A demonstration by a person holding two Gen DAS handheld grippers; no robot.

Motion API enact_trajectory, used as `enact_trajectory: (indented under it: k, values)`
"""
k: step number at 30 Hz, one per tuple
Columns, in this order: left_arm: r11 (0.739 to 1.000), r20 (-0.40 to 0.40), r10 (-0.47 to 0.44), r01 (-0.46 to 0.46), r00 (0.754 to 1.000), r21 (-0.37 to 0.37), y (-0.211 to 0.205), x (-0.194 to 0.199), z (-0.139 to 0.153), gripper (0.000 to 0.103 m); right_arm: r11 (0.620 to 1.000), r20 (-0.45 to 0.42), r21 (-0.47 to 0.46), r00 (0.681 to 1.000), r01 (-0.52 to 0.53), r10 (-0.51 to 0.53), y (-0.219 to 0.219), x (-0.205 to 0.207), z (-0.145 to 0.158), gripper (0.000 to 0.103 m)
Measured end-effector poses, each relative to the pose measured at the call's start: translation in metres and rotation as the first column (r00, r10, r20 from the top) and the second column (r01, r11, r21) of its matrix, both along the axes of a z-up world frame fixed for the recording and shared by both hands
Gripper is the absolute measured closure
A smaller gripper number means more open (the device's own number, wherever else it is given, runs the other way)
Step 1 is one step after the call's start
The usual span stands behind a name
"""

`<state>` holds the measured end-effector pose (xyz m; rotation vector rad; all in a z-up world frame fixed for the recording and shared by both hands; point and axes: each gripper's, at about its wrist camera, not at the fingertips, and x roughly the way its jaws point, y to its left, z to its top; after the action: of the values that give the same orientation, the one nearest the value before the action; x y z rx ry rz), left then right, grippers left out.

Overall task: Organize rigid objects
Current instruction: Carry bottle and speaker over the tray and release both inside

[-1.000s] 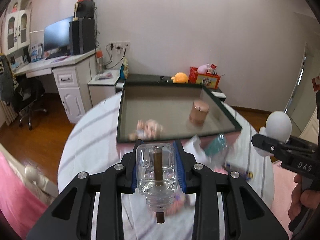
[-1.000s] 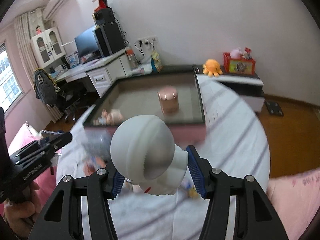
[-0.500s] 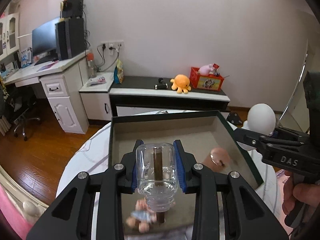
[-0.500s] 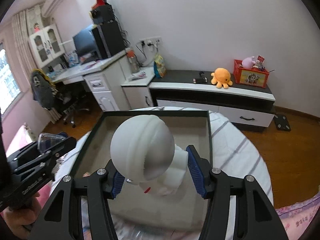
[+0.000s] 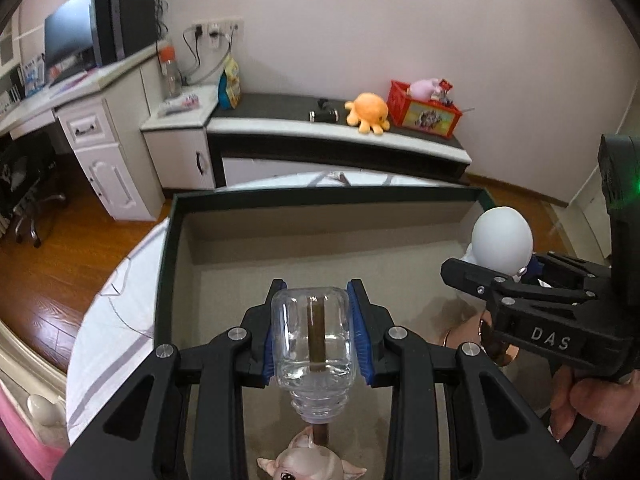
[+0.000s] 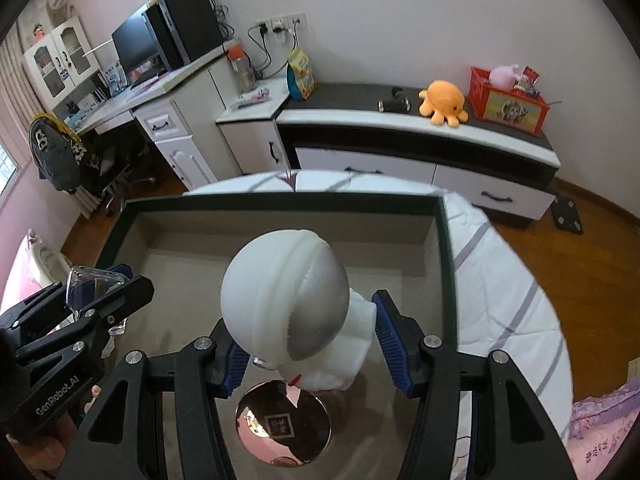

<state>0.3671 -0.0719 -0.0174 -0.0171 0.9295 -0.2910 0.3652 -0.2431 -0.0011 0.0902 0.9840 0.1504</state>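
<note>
Clear plastic bottle [image 5: 310, 332] clamped in left tool [image 5: 312, 336]; smooth white round-headed figure [image 6: 296, 308] gripped by right tool [image 6: 310, 346]

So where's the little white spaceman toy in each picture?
Left wrist view: the white astronaut figure is at the right edge, held in the right claw, above the box.
Right wrist view: it fills the middle, gripped between the blue pads, just above a shiny round lid.
Shared landmark: the orange octopus plush on the low cabinet by the wall.
</note>
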Motion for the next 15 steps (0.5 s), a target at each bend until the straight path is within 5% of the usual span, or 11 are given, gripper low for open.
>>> enact_trajectory:
  k: [1,3,5,10,15]
  values:
    - [1.0,-0.003,0.005,-0.005,1.0,0.007,0.001,0.0,0.0,0.061,1.0,-0.008,0.002,1.0,0.002,-0.002,0.0,0.001,-0.002,0.045]
    - [0.999,0.016,0.023,-0.023,1.0,0.031,0.001,-0.003,0.002,0.017,1.0,-0.008,0.014,1.0,0.008,-0.008,-0.002,-0.001,-0.003,0.043]
    - [0.999,0.067,0.034,-0.036,0.997,0.03,0.004,-0.01,0.011,0.001,1.0,-0.006,0.01,1.0,0.015,-0.015,-0.002,-0.003,0.0,0.018]
    - [0.998,0.12,0.053,-0.054,0.991,0.012,0.017,-0.03,0.029,0.0,0.997,0.014,0.08,1.0,0.009,-0.01,-0.002,-0.015,0.012,0.0]
    - [0.995,0.195,0.099,-0.098,0.976,-0.012,0.039,-0.071,0.052,0.0,0.994,0.117,0.091,0.991,0.061,-0.071,-0.006,-0.05,0.044,0.0]
